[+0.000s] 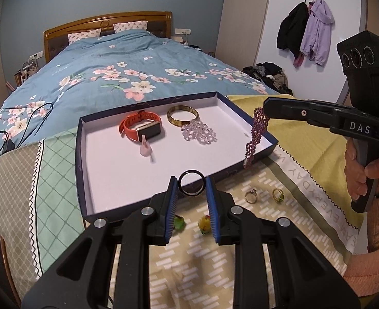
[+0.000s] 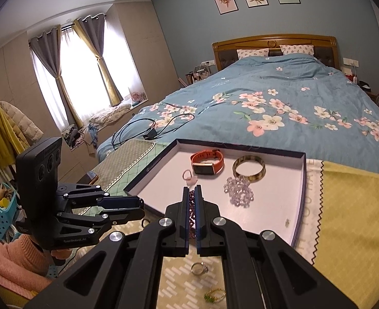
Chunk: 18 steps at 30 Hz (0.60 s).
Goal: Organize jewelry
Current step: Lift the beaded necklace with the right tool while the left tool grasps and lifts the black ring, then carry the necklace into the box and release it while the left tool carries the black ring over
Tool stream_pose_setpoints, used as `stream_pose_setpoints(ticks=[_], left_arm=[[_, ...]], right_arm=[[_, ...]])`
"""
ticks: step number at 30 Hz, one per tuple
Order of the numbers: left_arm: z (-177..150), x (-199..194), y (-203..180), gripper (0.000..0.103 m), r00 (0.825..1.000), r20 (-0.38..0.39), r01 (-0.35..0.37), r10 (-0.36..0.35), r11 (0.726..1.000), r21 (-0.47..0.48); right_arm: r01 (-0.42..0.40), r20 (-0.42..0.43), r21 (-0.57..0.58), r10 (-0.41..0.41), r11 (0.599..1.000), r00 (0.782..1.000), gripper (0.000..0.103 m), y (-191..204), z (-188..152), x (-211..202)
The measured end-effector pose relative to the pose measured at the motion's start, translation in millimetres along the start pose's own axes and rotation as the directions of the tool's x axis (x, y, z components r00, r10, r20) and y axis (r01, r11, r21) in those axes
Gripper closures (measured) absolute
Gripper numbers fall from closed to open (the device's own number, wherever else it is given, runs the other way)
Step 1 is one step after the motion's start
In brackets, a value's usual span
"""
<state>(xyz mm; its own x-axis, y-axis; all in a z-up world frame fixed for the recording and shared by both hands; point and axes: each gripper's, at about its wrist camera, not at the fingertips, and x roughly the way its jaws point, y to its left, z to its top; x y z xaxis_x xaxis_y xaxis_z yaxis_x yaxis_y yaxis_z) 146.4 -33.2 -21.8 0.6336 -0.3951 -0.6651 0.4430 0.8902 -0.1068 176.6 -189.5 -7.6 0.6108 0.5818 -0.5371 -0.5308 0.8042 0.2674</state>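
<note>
My left gripper (image 1: 191,184) is shut on a thin black ring (image 1: 191,171), held just above the near rim of the navy tray (image 1: 79,154). On the tray's white floor lie an orange watch (image 1: 141,126), an amber bangle (image 1: 183,116), a clear bead bracelet (image 1: 198,131) and a pink ring (image 1: 146,149). At the tray's right edge, my right gripper (image 1: 265,108) is shut on a purple bead bracelet (image 1: 256,134) that hangs down from it. The right wrist view shows that bracelet (image 2: 192,206) pinched between the jaws of the right gripper (image 2: 192,188), over the tray (image 2: 302,180).
Two rings (image 1: 251,196) (image 1: 278,195) lie on the patterned cloth right of the left gripper. A green piece (image 1: 179,222) and a yellow piece (image 1: 204,225) sit under its fingers. The flowered bed (image 1: 112,72) lies behind the tray, with black cables (image 1: 35,113) at its left.
</note>
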Motion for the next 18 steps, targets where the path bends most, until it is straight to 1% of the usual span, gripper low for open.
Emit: stream_pose_setpoints(ticks=[10,18], left_arm=[[11,12,7,0.08,1.0,-0.005,-0.019,0.019,1.0,0.003],[18,26,13,0.08,0.999,-0.024,-0.042,0.042,0.999,0.011]], right_arm=[[0.018,-0.004,0.005,-0.018,1.0,1.0,0.101,-9,11,18],[0.029,-0.014,0.008,-0.029,1.0,0.999,0.101,-14,16,33]])
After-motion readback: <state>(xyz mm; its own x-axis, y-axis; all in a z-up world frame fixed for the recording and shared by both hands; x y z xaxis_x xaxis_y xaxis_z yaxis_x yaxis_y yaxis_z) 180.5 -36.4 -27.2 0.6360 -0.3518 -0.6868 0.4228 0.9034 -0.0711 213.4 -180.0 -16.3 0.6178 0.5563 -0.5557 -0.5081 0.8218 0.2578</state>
